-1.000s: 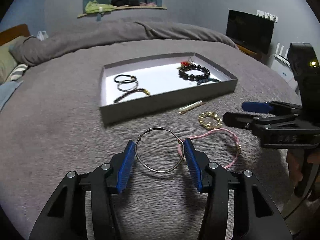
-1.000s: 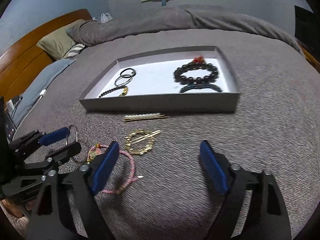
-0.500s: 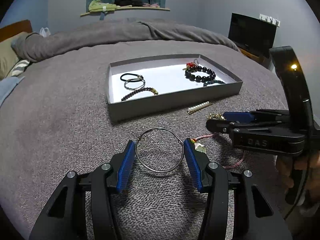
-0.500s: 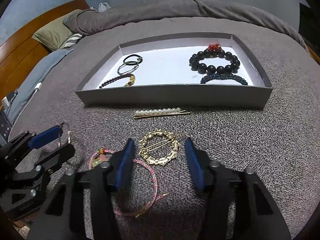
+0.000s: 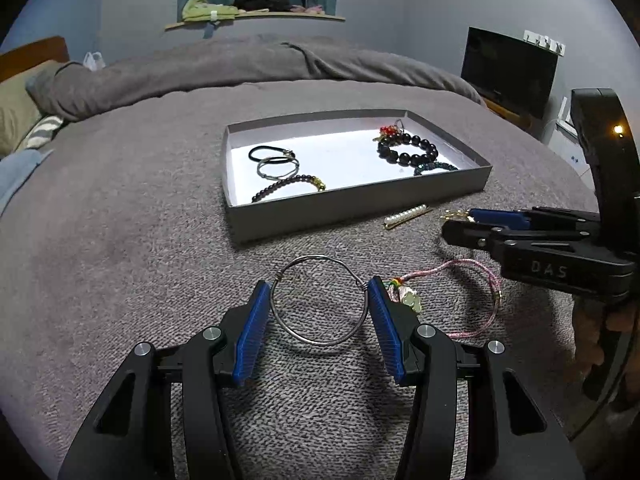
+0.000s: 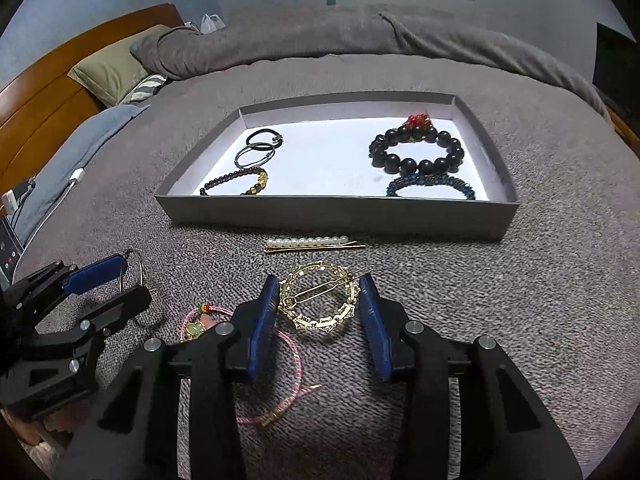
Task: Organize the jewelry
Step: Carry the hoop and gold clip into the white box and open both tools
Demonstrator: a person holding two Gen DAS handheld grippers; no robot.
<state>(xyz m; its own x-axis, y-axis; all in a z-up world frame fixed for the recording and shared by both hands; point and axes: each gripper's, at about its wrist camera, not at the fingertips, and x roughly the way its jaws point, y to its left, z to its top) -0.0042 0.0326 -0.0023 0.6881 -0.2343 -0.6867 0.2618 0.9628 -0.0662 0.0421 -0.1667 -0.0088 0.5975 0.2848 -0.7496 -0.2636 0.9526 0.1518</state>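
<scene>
Grippers clamped for transfer to tray [image 6: 336, 212]: left gripper [image 5: 319, 300] on wire bangle [image 5: 319, 300], right gripper [image 6: 319, 300] around gold hairclip [image 6: 319, 300].

You've got a grey tray [image 6: 336, 214] sitting flat on the bed with a white floor. Inside on the left: a black hair tie [image 6: 262, 136], a thin metal ring [image 6: 255, 155] overlapping it, and a dark beaded bracelet [image 6: 236, 184] with a gold charm. On the right: a chunky black bead bracelet [image 6: 416, 152] with red beads at the back, and a blue bead bracelet [image 6: 430, 184] against the near wall.

Outside, just in front of the tray, is a pearl hair pin [image 6: 314, 243]. Nearer you are a round gold hair clip [image 6: 318, 298], a pink cord bracelet [image 5: 460, 300] with a green charm, and a plain wire hoop [image 5: 319, 300] beside it, touching the pink one's knot end.
</scene>
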